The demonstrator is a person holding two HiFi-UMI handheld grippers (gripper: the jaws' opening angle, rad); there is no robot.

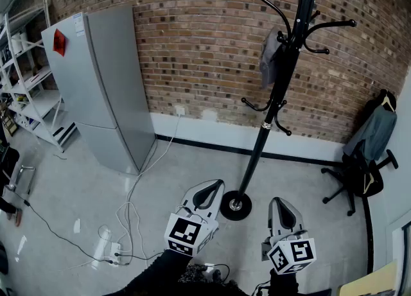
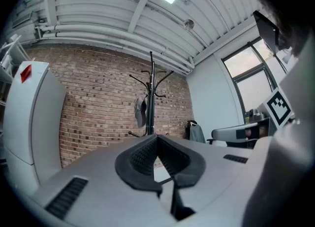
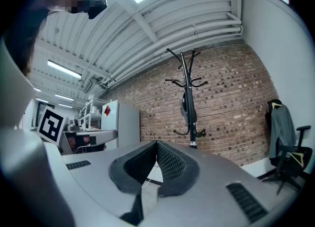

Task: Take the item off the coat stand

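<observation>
A black coat stand [image 1: 277, 89] rises from a round base [image 1: 236, 205] in front of the brick wall. A grey item [image 1: 269, 57] hangs on its upper left hooks; it also shows as the grey item [image 2: 140, 112] in the left gripper view and as the grey item [image 3: 185, 107] in the right gripper view. My left gripper [image 1: 209, 192] is low, just left of the base, shut and empty. My right gripper [image 1: 281, 211] is low, right of the base, shut and empty. Both are well short of the item.
A grey fridge [image 1: 103, 83] stands left of the stand, with white shelving [image 1: 32, 89] beyond it. Cables and a power strip [image 1: 115, 250] lie on the floor at left. An office chair with a jacket [image 1: 366, 153] stands at right.
</observation>
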